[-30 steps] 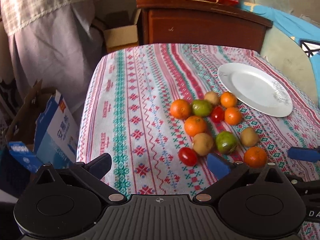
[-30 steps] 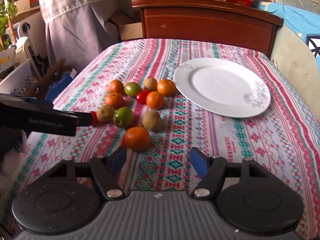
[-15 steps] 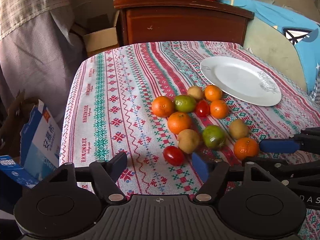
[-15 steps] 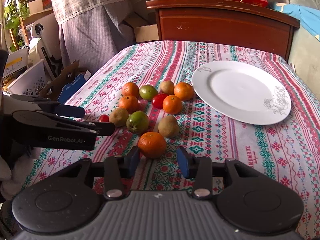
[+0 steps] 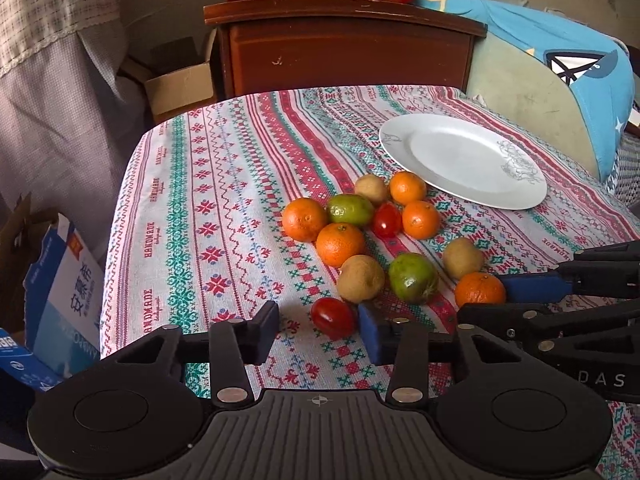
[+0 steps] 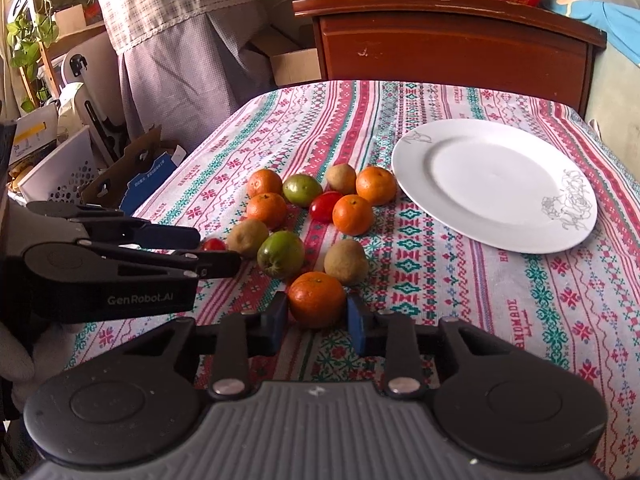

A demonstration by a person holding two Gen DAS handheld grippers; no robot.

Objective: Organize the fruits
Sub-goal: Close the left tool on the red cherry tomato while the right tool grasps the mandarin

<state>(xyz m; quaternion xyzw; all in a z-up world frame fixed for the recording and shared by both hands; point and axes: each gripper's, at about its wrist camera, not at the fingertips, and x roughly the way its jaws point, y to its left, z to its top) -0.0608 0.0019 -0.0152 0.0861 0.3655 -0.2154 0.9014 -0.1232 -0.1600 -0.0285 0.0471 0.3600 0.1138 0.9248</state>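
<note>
Right gripper (image 6: 316,320) jaws bracket orange (image 6: 317,299), unclosed | left gripper (image 5: 318,330) spread beside tomato (image 5: 333,317) | tomato likely soft: pinch mid-body, gently

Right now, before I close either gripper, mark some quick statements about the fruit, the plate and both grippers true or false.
1. The white plate holds two oranges. False: it holds nothing; all the fruit lies on the tablecloth.
2. The right gripper is open with the nearest orange between its fingers. True.
3. The left gripper is shut on a kiwi. False: it is open, with the small red tomato just inside its right finger.
4. Two green fruits lie among the oranges. True: one at the far end, one nearer.
</note>
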